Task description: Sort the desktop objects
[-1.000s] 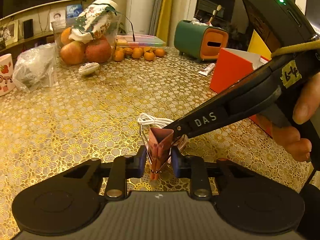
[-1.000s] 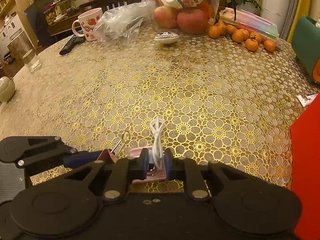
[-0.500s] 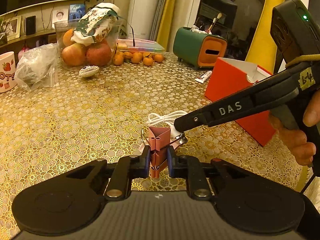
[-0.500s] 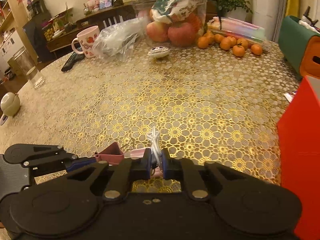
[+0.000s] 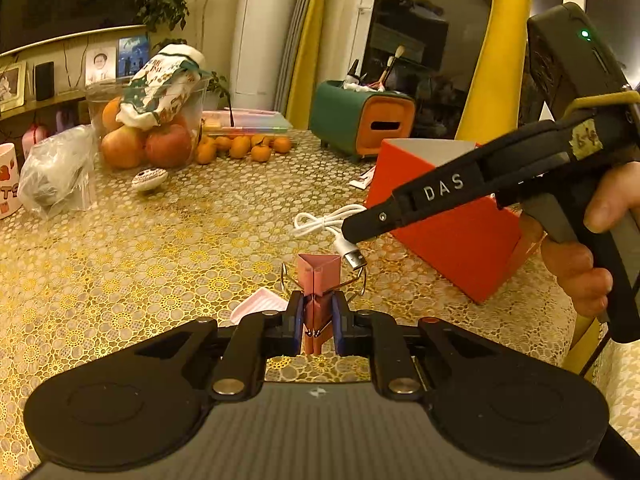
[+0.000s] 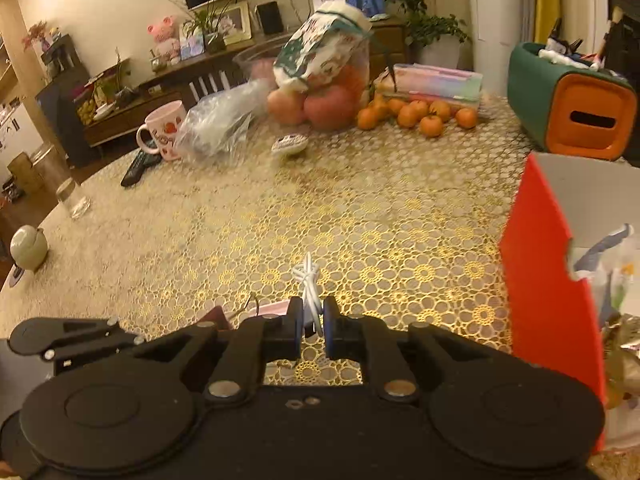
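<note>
Your table (image 5: 120, 264), under its gold floral cloth, carries everything here. At your right stands the red box (image 5: 452, 236), open at the top; the right wrist view shows wrappers and a bag inside it. Beyond it sits the green and orange holder (image 5: 360, 124), and farther back the fruit bowl (image 5: 148, 128) with small oranges (image 5: 244, 146) beside it.

Your right gripper (image 6: 311, 322) is lifted off the table, just beside the red box's near face. Its jaws are pinched narrow on the white cable (image 6: 309, 280), whose coil sticks out ahead of the fingertips while the metal plug (image 5: 352, 254) hangs below them.

Your left gripper (image 5: 317, 320) is closed on the pink binder clip (image 5: 318, 276). The clip stands upright between the blue pads (image 5: 297, 318), its wire handles spread to either side, just below and left of the dangling plug. A small pink tray (image 5: 258, 306) lies on the cloth just left of that gripper.
</note>
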The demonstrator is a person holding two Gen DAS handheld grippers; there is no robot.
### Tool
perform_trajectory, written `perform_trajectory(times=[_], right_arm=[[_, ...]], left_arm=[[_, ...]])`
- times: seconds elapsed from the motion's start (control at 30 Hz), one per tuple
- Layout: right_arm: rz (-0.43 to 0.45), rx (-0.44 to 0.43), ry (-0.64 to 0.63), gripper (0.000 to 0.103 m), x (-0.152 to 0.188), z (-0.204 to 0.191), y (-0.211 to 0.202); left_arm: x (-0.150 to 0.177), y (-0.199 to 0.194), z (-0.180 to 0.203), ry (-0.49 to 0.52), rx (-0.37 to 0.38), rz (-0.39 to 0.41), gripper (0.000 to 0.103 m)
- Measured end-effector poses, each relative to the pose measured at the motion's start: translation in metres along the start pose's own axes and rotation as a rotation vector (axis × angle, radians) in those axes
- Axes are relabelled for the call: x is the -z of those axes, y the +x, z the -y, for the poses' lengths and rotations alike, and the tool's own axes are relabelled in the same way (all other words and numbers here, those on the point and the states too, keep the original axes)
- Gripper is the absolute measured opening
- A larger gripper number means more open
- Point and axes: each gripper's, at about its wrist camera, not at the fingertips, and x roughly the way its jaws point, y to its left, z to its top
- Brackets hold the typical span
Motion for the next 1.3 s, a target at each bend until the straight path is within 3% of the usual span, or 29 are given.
perform_trajectory(times=[0.23, 0.7, 0.8, 0.83, 0.87, 0.93, 1.3], right_arm=[[0.051, 0.016, 0.024, 0.009, -0.004, 0.009, -0.023], [0.116, 0.059, 0.047, 0.009, 0.003, 0.044, -0.091], [0.116, 0.062, 0.049, 0.009, 0.007, 0.049, -0.096], [0.115, 0.063, 0.051, 0.009, 0.007, 0.05, -0.097], [0.114, 0.063, 0.053, 0.009, 0.008, 0.05, -0.098], [0.113, 0.063, 0.055, 0.009, 0.01, 0.052, -0.099], [0.106, 0.071, 0.066, 0.009, 0.012, 0.06, -0.102]], left_arm=[[-0.006, -0.007, 0.005, -0.015, 0.006, 0.005, 0.003], [0.0, -0.008, 0.008, 0.032, 0.015, -0.06, 0.006], [0.006, -0.009, 0.004, 0.034, 0.001, -0.089, 0.021], [0.008, -0.009, 0.002, 0.034, -0.003, -0.097, 0.036], [0.01, -0.009, 0.001, 0.037, -0.011, -0.101, 0.06], [0.014, -0.011, 0.002, 0.054, -0.033, -0.089, 0.076], [0.029, 0.025, 0.008, 0.142, -0.067, -0.16, 0.075]])
